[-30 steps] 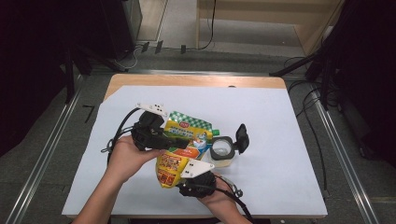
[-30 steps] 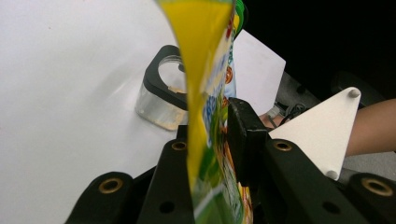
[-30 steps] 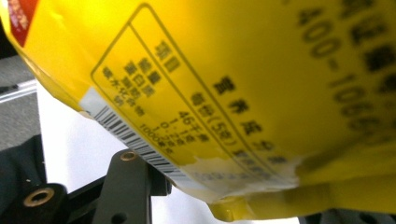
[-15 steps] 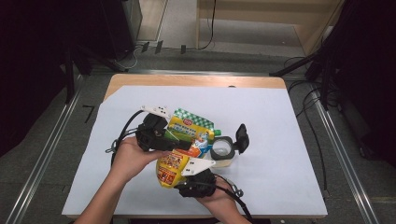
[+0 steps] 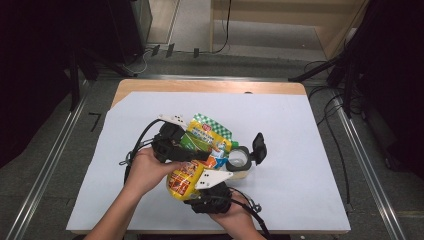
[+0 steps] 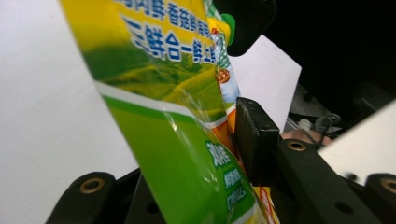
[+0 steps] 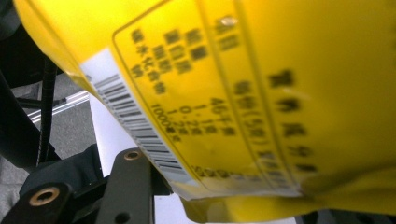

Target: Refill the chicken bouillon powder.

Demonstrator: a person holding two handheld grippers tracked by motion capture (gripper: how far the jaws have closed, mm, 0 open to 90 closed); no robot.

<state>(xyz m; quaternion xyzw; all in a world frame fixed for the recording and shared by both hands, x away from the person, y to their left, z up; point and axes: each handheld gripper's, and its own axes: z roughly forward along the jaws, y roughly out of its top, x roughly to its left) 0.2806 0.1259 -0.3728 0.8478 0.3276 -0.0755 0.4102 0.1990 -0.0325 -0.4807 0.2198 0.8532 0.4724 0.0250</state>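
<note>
since a second ago, barely shifted: left gripper a touch nearer the pouches, jaws just been opening with the green pouch between them, one black pad beside its seam, whether it presses not clear. lying mid-table on the white sheet, near the front edge rather than the back, with broad open room to the right and toward the far wooden edge of the table. left hand coming in from the lower left, gripper levelled across the green pouch's lower end. right hand low at the front edge, right gripper pointing up the table, jaws part-way closed around the bottom of the yellow pouch; barcode end of it close over the jaws in the right gripper view, grip itself hidden. just right of the pouches, touching or nearly so, a tape roll and a black flip lid standing in the way on that side.
</note>
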